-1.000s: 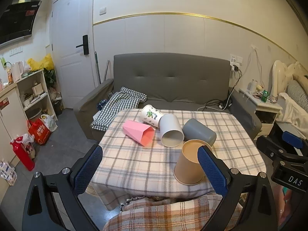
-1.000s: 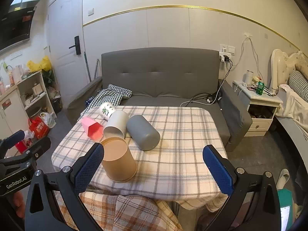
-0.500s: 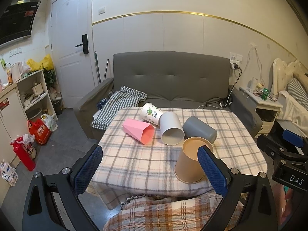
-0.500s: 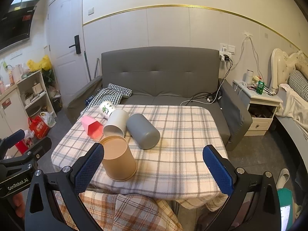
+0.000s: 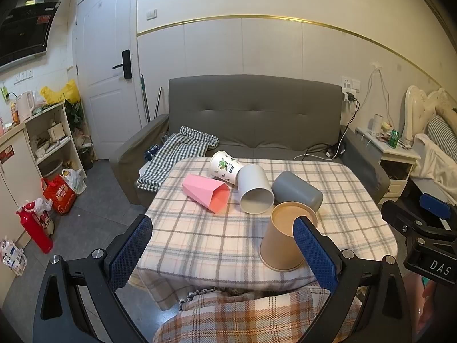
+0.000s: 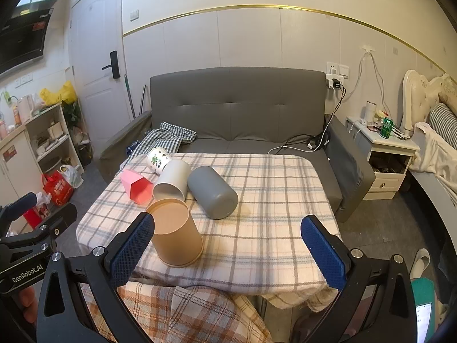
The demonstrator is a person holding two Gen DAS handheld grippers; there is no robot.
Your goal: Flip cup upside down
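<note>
Barely anything is changing since a second ago: I'm holding both grippers, left (image 5: 222, 253) and right (image 6: 227, 250), spread wide and empty, short of the table (image 6: 274, 228). The brown cup (image 6: 175, 235) is standing inverted near the front edge, untouched; four others are lying sideways.

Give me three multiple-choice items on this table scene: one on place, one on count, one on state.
1. Which cup is nearest the cameras?
A. pink
B. brown
C. grey

2. How many cups are on the table?
A. three
B. five
C. seven

3. How does the brown cup stand?
A. upside down
B. on its side
C. mouth up

Key:
1 B, the brown cup sits at the near edge of the table.
2 B, also pink cup, printed cup, white cup, grey cup.
3 A, its wider rim is on the cloth.
</note>
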